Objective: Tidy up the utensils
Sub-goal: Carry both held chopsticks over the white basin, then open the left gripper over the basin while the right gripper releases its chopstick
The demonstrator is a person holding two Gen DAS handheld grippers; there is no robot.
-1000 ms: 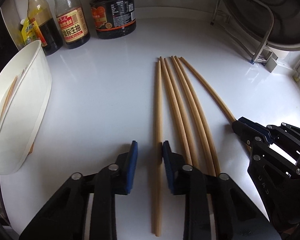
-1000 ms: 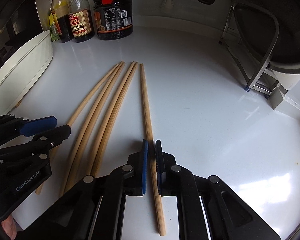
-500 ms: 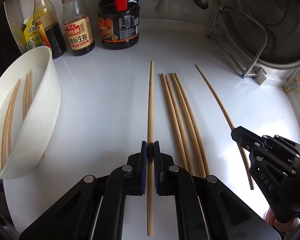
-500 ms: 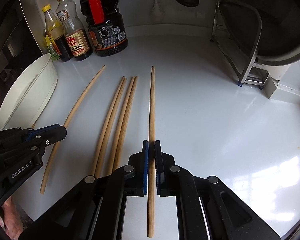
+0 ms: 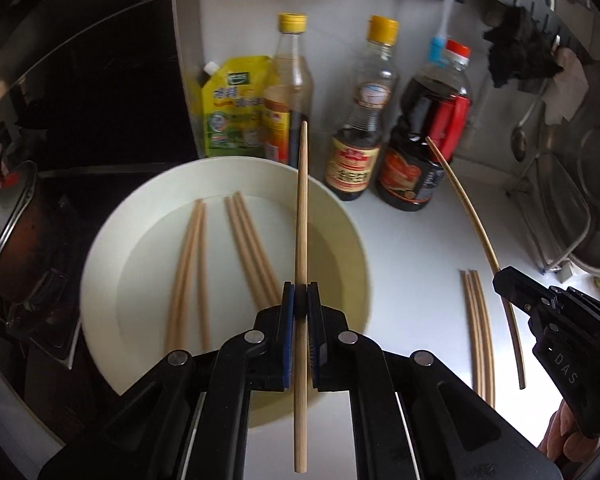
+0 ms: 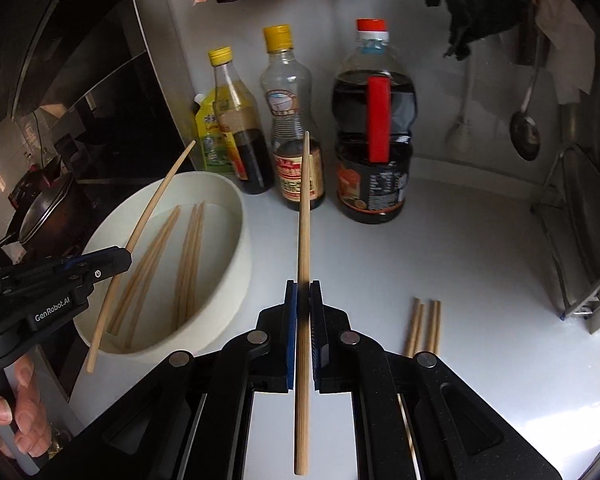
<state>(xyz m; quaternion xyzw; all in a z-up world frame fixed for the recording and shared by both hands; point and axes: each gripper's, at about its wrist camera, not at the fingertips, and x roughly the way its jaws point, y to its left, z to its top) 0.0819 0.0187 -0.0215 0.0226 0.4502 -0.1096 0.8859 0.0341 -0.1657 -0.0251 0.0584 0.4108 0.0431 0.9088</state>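
My left gripper (image 5: 299,300) is shut on a wooden chopstick (image 5: 301,216) and holds it in the air over the white bowl (image 5: 100,264), which has several chopsticks (image 5: 188,264) lying in it. My right gripper (image 6: 303,298) is shut on another chopstick (image 6: 305,216), held above the counter just right of the bowl (image 6: 236,272). In the left wrist view the right gripper (image 5: 504,280) shows at the right with its chopstick (image 5: 472,216). In the right wrist view the left gripper (image 6: 120,258) shows over the bowl. Several chopsticks (image 6: 424,326) still lie on the white counter.
Sauce bottles (image 6: 294,128) and a large dark soy bottle (image 6: 372,148) stand at the back wall, behind the bowl. A stove with a pot (image 6: 48,208) is at the left. A metal rack with a pot (image 6: 580,232) is at the right. A ladle (image 6: 524,128) hangs on the wall.
Both grippers have lifted their chopsticks off the counter and swung left toward the bowl. The left gripper, open a second ago, shut on its chopstick.
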